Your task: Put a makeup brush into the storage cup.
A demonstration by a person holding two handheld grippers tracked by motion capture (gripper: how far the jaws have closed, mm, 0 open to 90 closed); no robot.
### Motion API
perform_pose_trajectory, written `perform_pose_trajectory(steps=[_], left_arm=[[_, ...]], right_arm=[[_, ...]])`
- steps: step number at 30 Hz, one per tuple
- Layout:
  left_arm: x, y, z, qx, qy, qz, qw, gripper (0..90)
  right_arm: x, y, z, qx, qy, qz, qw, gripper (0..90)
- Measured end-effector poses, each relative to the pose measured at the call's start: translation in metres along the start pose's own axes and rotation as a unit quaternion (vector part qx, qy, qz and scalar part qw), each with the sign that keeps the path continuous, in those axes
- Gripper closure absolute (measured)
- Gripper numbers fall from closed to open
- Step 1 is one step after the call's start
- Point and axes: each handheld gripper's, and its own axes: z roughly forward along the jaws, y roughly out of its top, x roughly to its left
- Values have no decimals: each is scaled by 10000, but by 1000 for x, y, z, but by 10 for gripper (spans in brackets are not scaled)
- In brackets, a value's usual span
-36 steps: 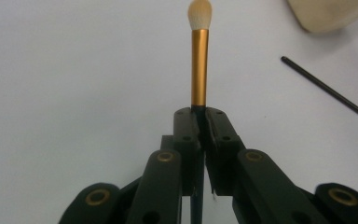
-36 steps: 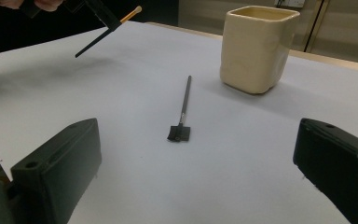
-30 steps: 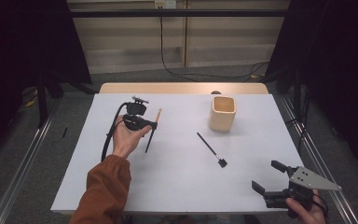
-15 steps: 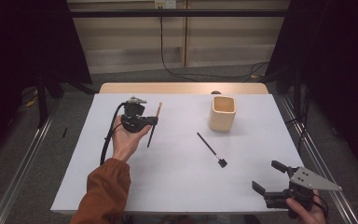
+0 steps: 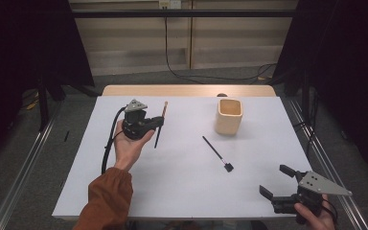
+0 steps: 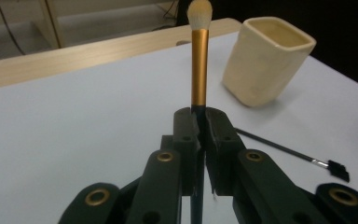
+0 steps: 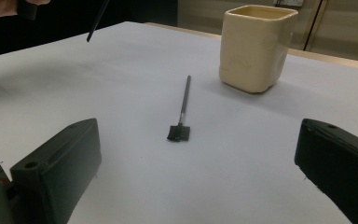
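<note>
Since the earlier frame our left tongs (image 5: 159, 123), clamped on the makeup brush (image 6: 199, 60), have shifted only slightly above the white counter (image 5: 182, 191). Our right tongs (image 5: 277, 181) rest gaping, empty, at the near corner. No readable writing. Dark curtains surround us.

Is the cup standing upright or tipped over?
Upright. The cup stands on its base on the table, with its open mouth facing up; the right gripper view shows the same.

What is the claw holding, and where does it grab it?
The left claw is shut on a makeup brush, gripping its dark handle just below the gold band.
</note>
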Motion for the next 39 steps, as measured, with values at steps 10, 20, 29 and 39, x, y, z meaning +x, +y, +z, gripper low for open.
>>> perform_pose_trajectory(steps=[10, 20, 29, 39], left_arm=[[-9, 0, -10, -419, -163, 169, 9988, 837], [-4, -7, -24, -863, -319, -81, 9957, 837], [-7, -8, -34, -1063, -495, -86, 9931, 837], [-17, -4, -41, -1232, -637, 15, 9903, 837]], right_arm=[[0, 0, 0, 5, 32, 10, 10000, 0], [0, 0, 0, -13, 98, 64, 9999, 0], [-1, 1, 0, 2, 176, 110, 9998, 4], [0, 4, 2, -130, 359, 163, 9991, 21]])
